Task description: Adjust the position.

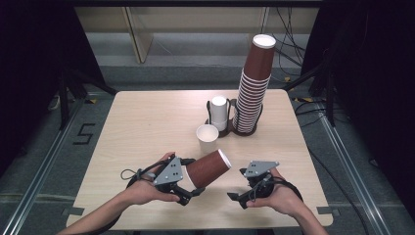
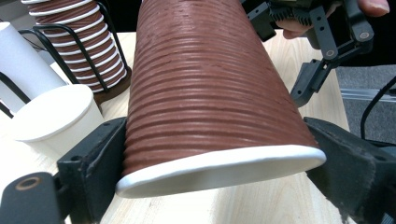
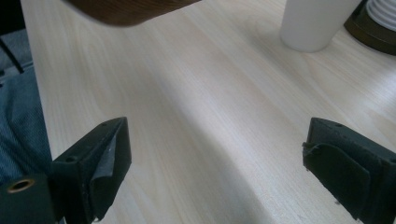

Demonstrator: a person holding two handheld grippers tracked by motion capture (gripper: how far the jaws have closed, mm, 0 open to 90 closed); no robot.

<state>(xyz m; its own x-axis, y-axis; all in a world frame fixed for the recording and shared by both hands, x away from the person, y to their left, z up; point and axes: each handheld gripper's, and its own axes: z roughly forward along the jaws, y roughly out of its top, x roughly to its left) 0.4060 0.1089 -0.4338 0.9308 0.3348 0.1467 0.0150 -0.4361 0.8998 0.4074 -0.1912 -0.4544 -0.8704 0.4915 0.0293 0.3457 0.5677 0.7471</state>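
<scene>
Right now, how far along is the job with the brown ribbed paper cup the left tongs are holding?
Looks done: a brown ribbed paper cup is off the table, clamped in the left tongs, and a white paper cup stands loose on the light wooden table. In hand: the right tongs sit open and empty beside the brown cup. Seemingly left: bringing the two cups together, possibly sleeving them, though I can't tell.

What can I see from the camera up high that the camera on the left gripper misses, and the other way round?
The high view alone takes in the whole table, both hands and the full tall stack of brown cups. The left gripper view alone shows the ribbing on the held brown cup and the pads pressing its sides. Both show that cup, the white cup and the right gripper.
</scene>
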